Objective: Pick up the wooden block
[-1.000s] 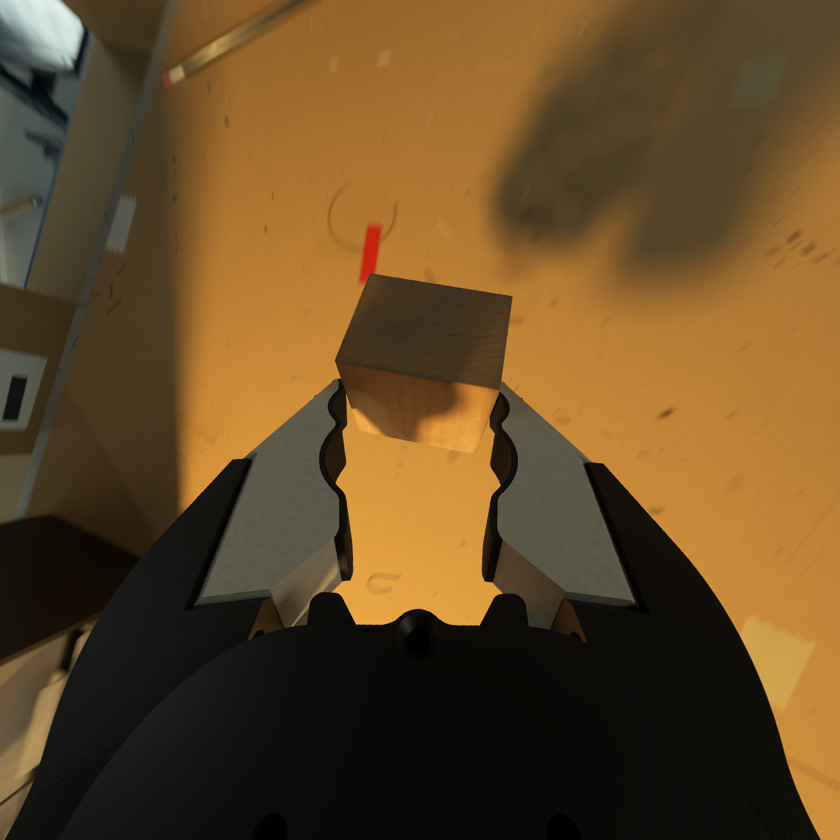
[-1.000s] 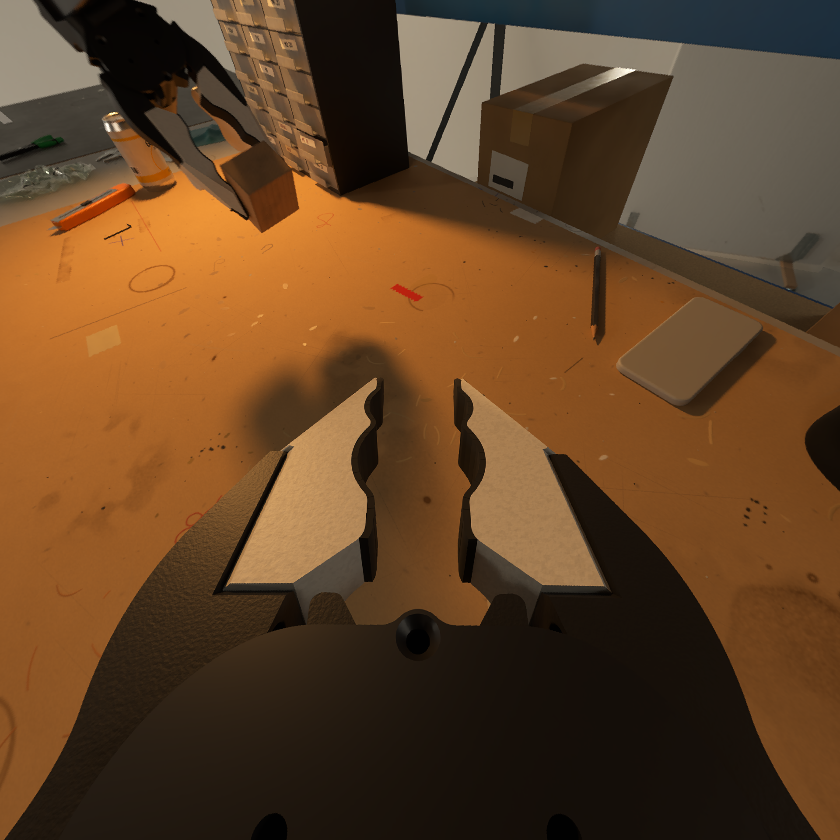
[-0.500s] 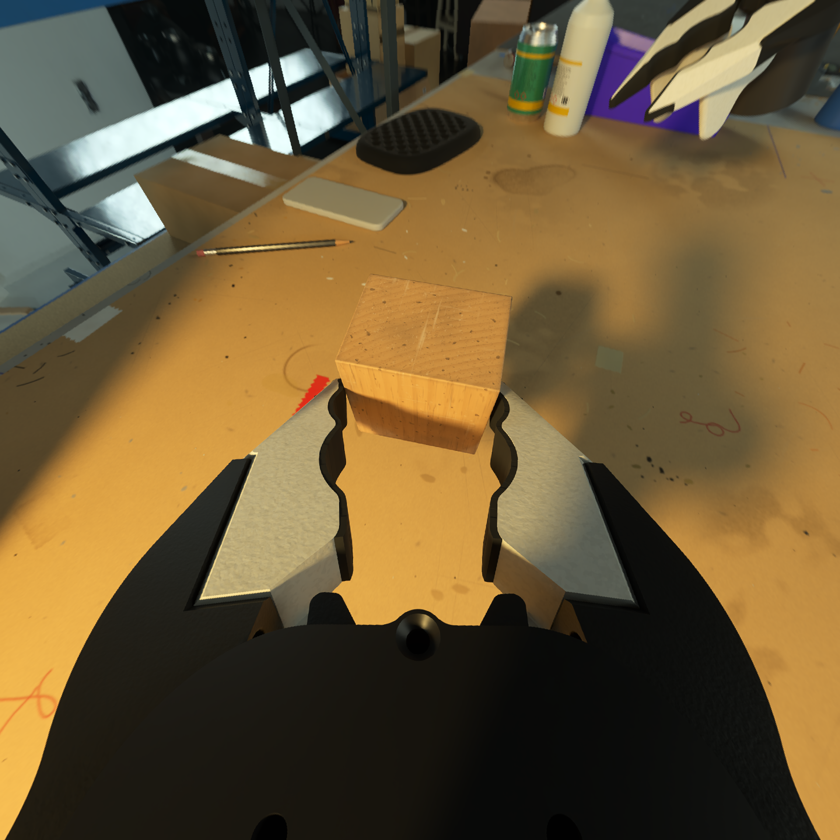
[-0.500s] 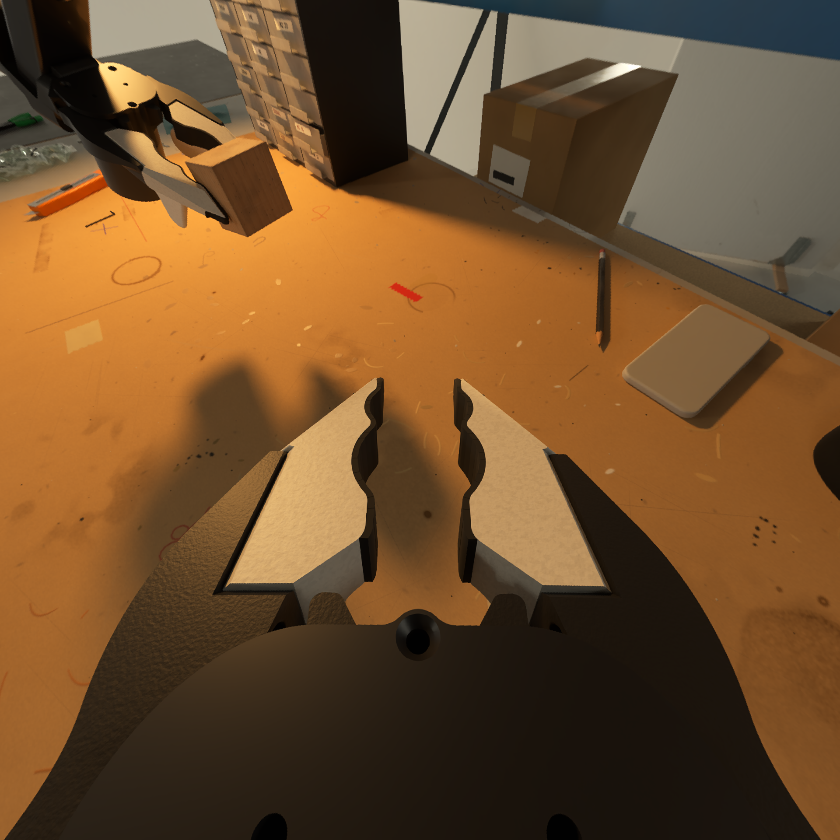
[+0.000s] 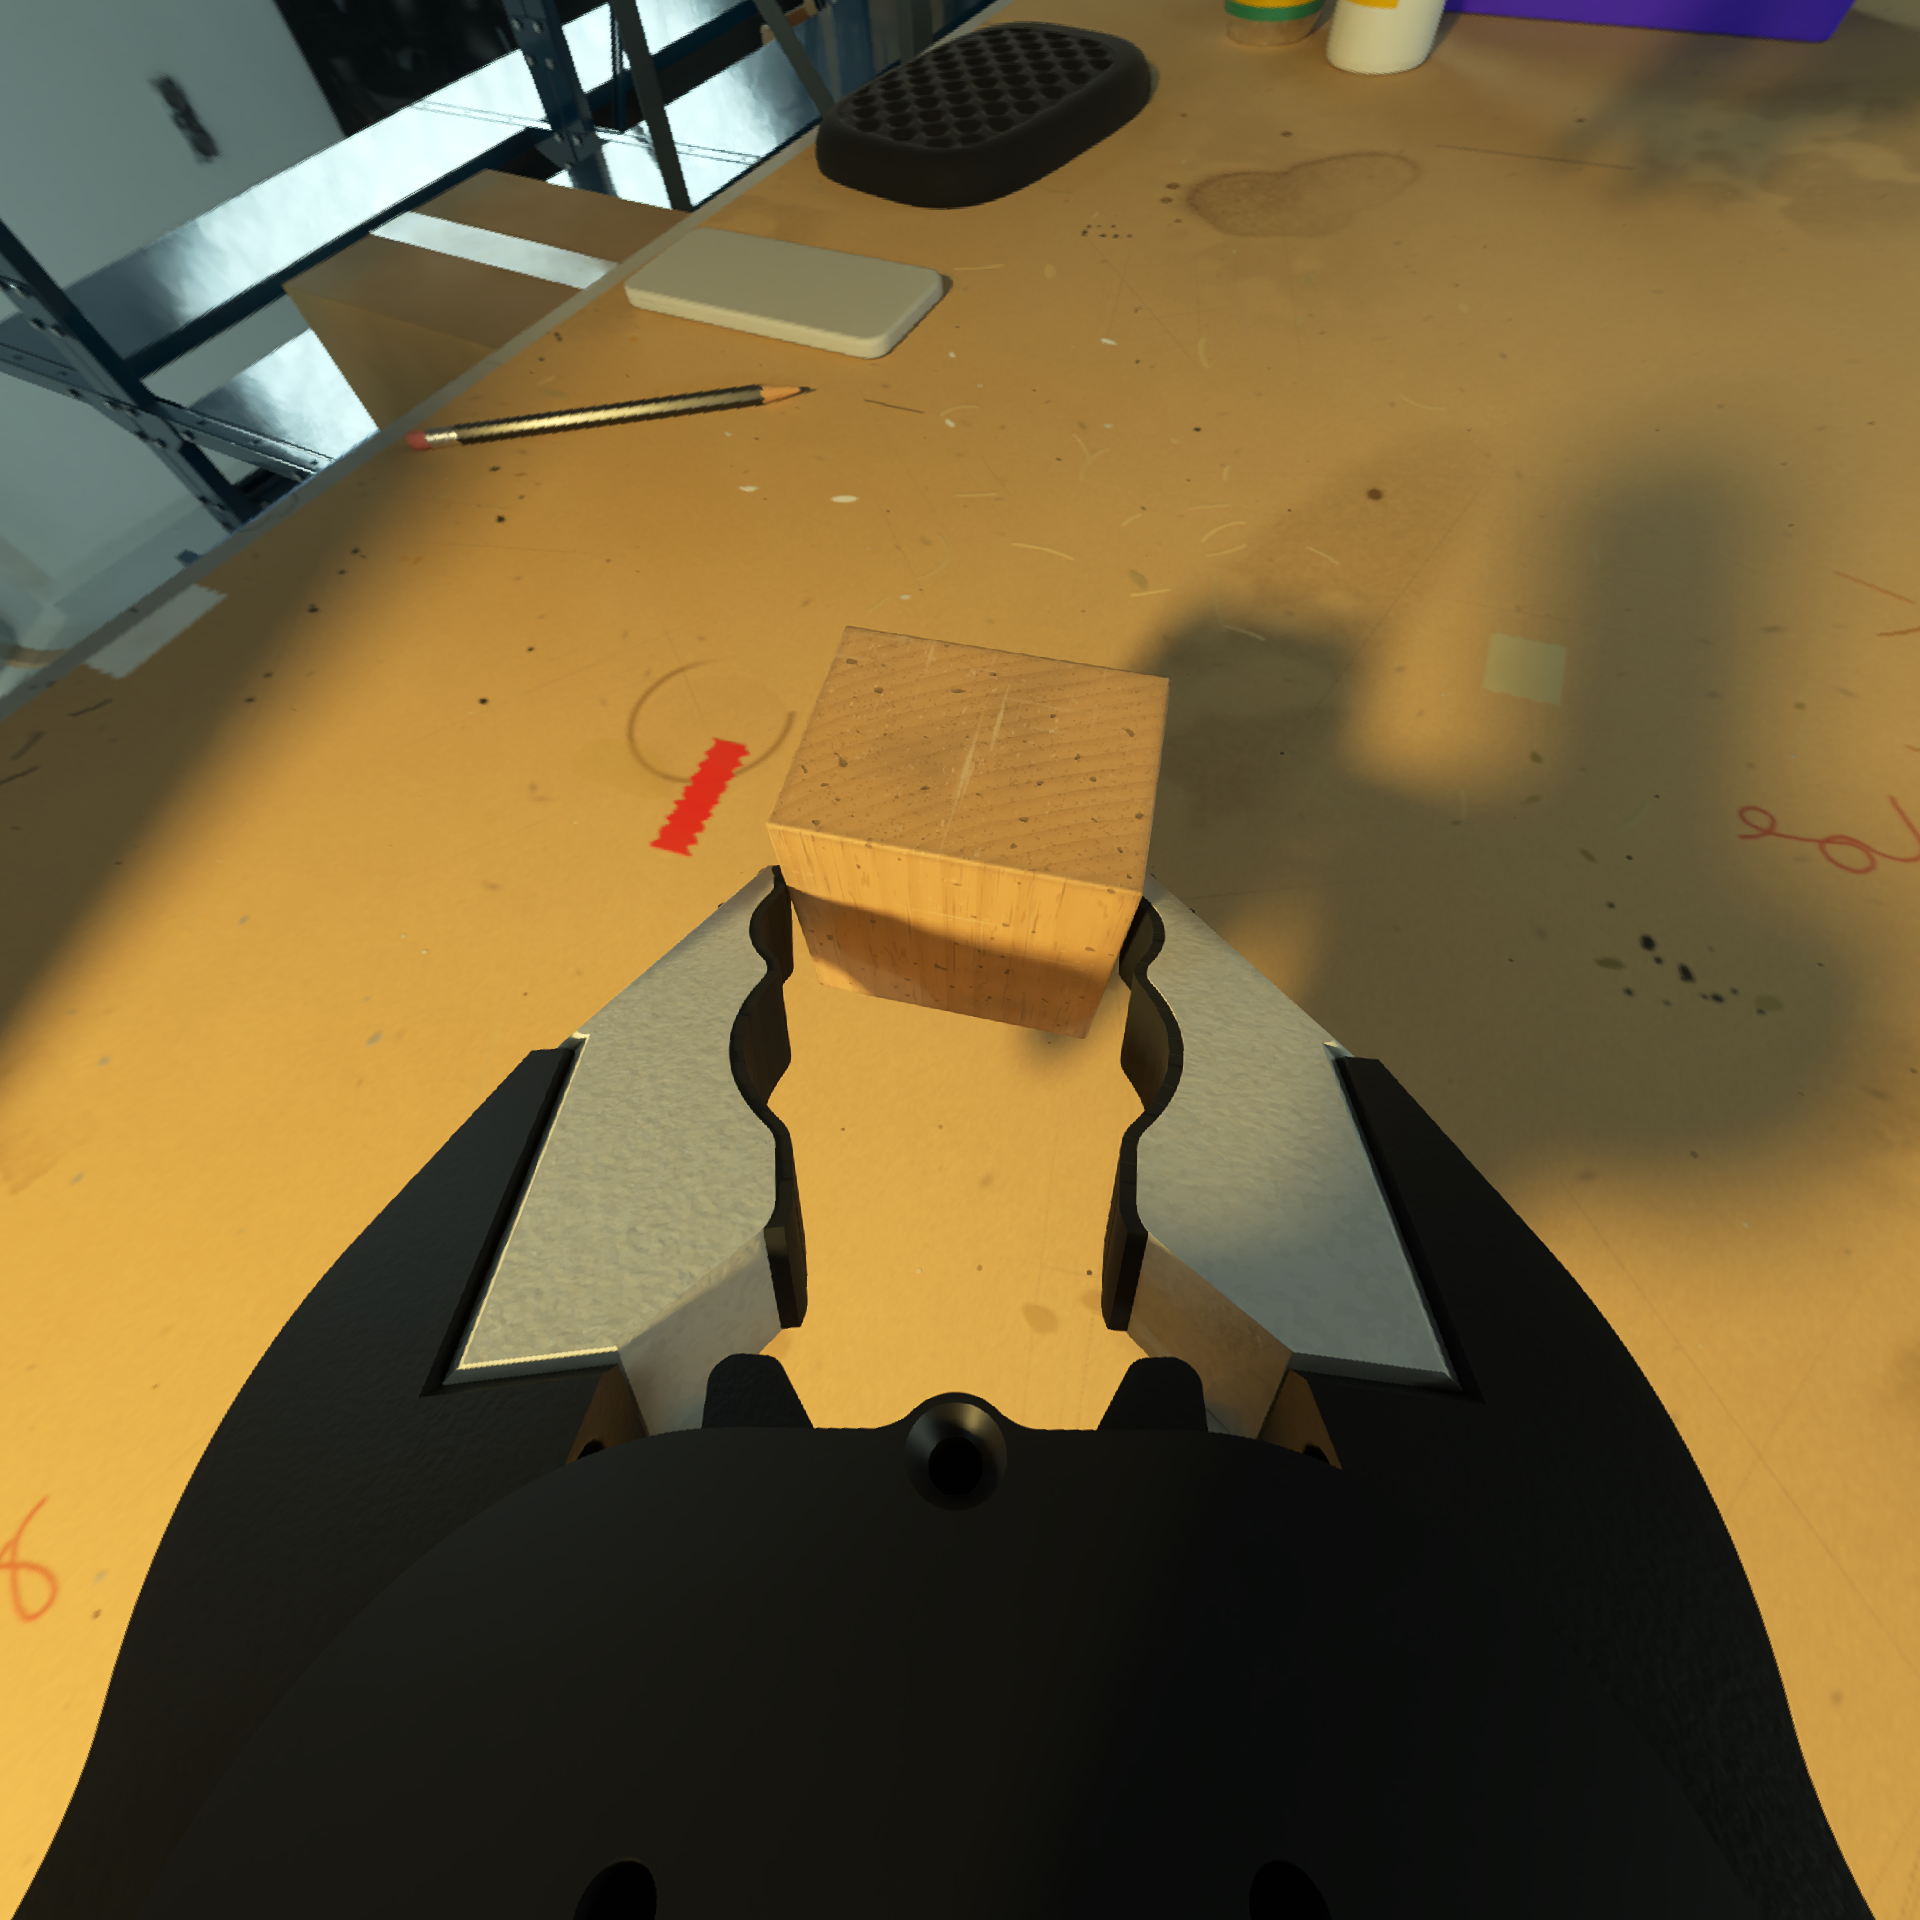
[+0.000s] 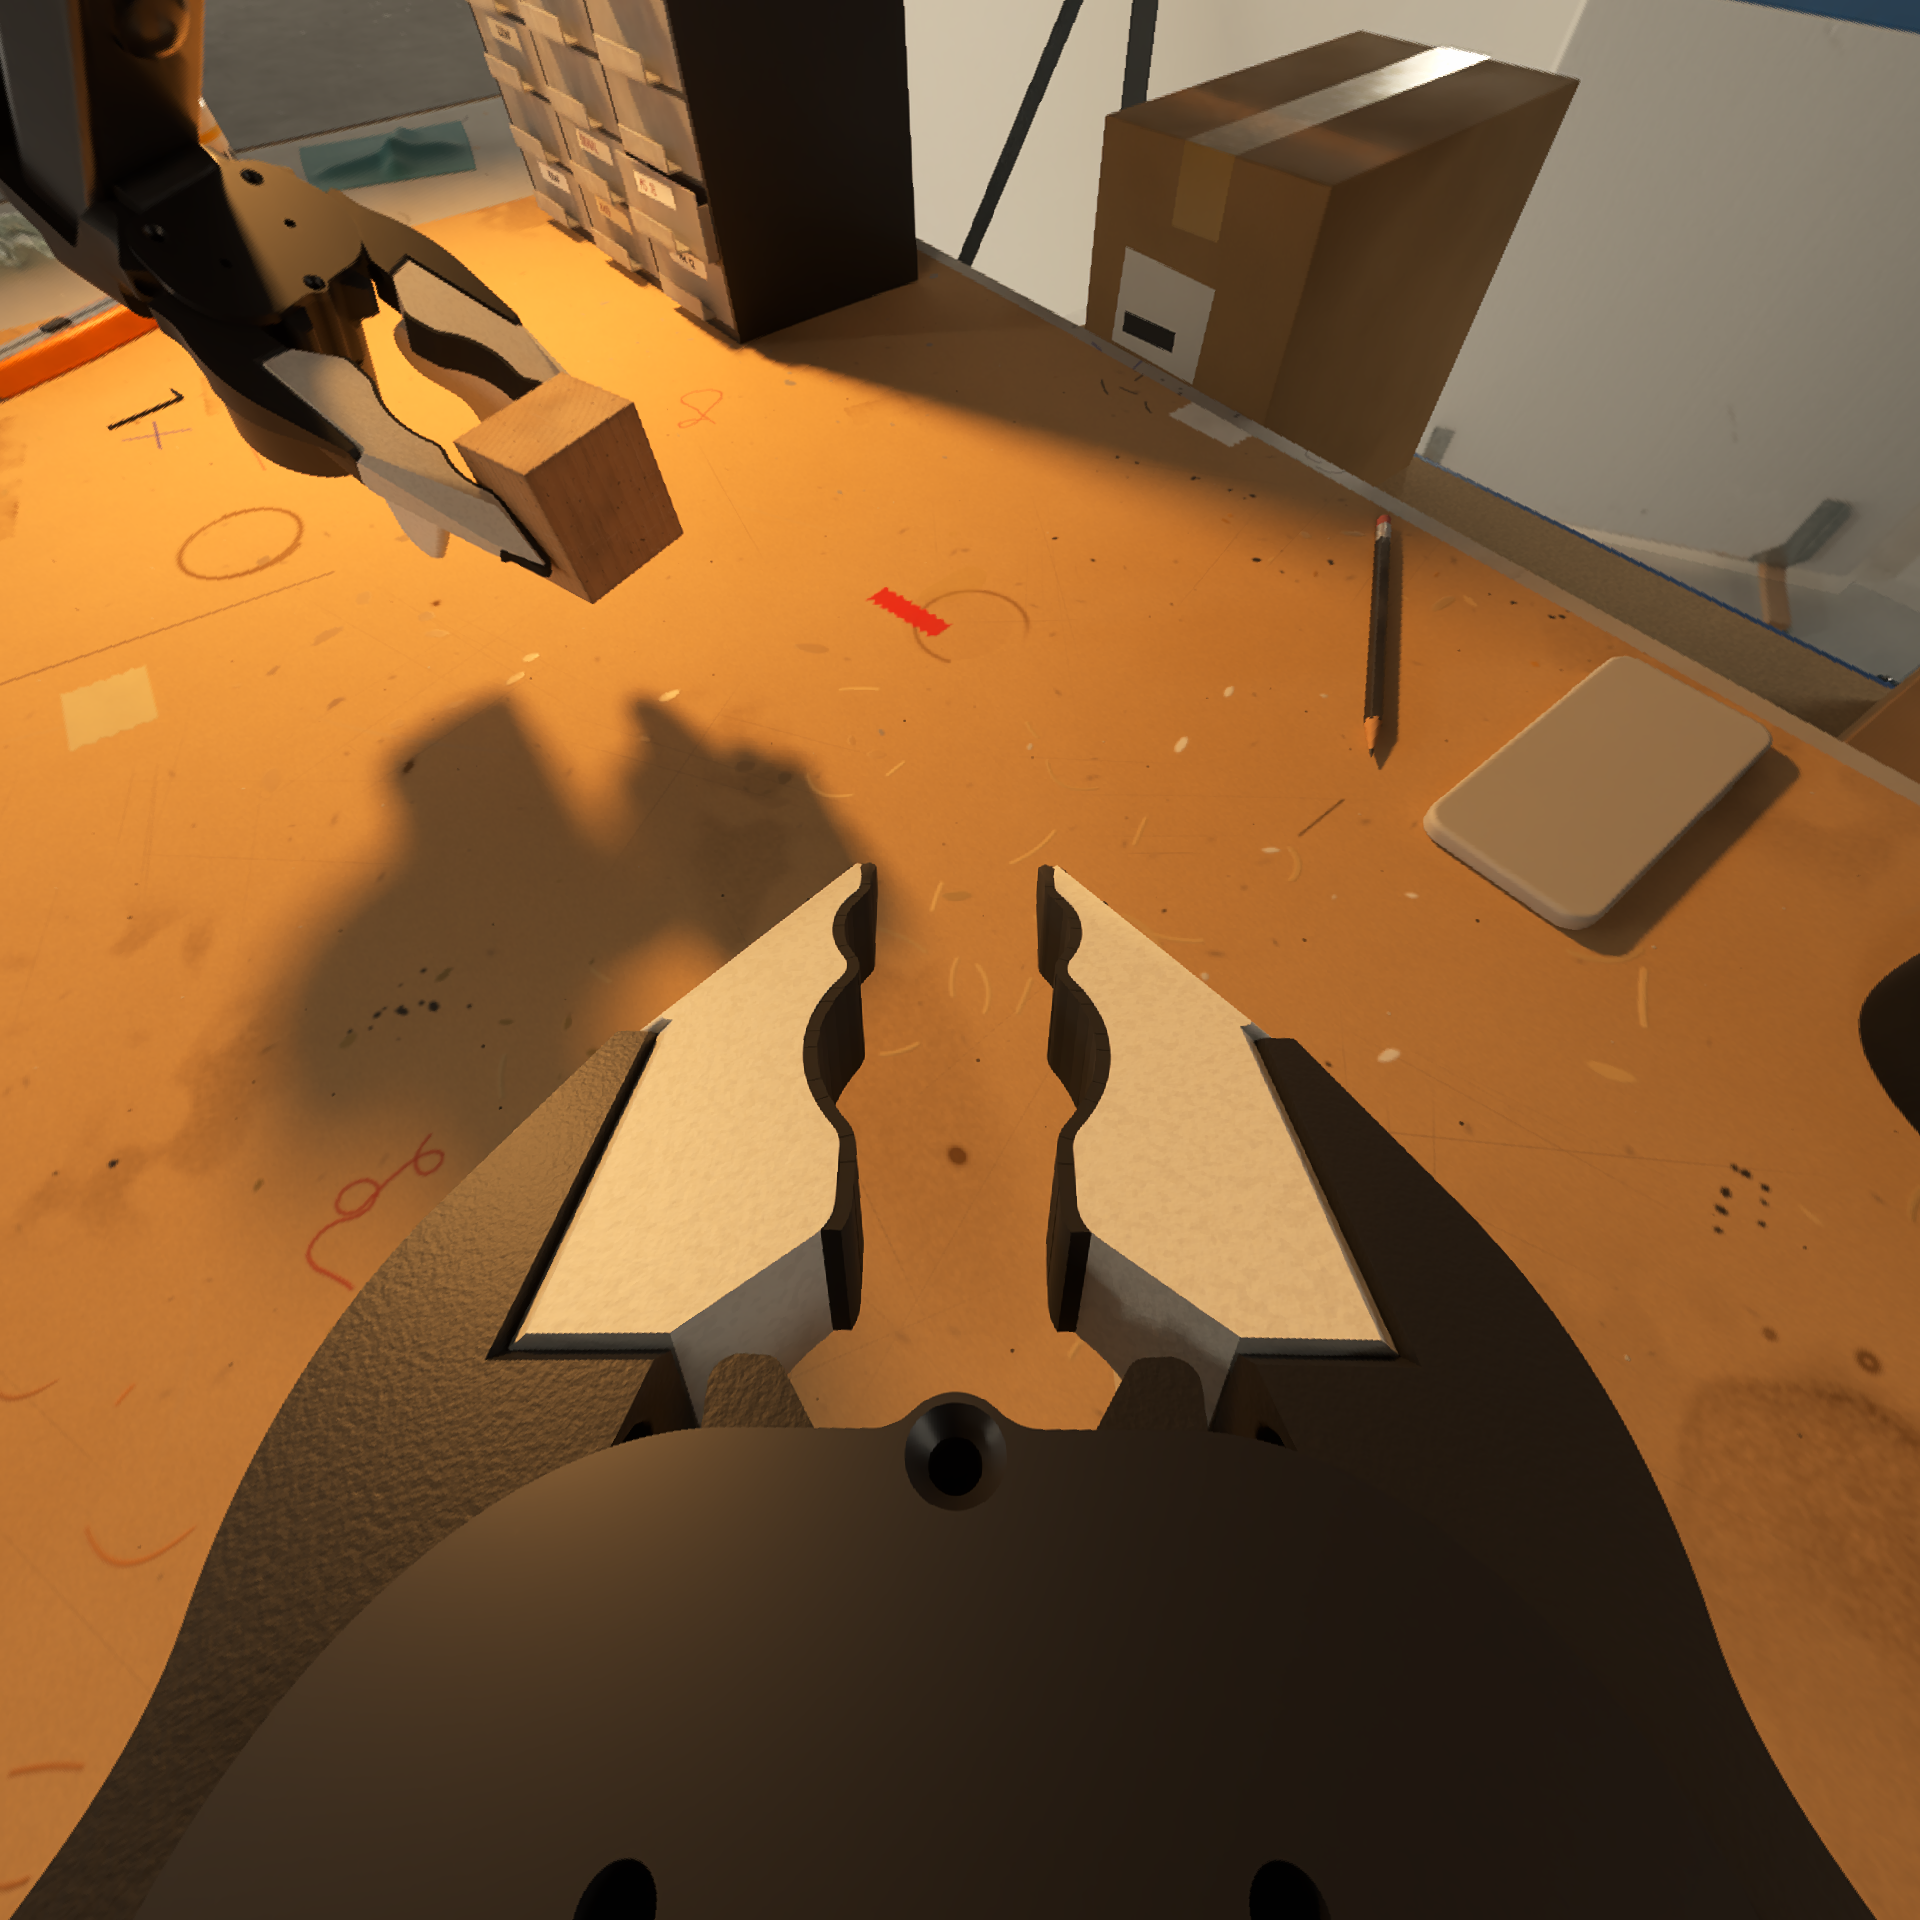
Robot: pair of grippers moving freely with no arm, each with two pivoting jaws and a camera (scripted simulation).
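Observation:
The wooden block (image 5: 966, 821) is a light cube clamped between the fingertips of my left gripper (image 5: 958, 894), clear of the orange-brown table (image 5: 1351, 1195). The right wrist view shows the same block (image 6: 592, 488) held in the air at upper left by the left gripper (image 6: 488, 457), with its shadow on the table below. My right gripper (image 6: 956, 883) is open and empty, above the table, nearer than the block and to its right.
A red tape mark (image 5: 701, 795) lies on the table left of the block. A pencil (image 5: 613, 416), a flat beige pad (image 5: 790, 291) and a black perforated pad (image 5: 977, 104) lie near the far edge. A cardboard box (image 6: 1320, 229) and a drawer cabinet (image 6: 707, 156) stand behind.
My left gripper, still holding the block, has swung from pointing down at the table to pointing across it, and has come lower and closer to the right gripper. The right gripper has barely moved.

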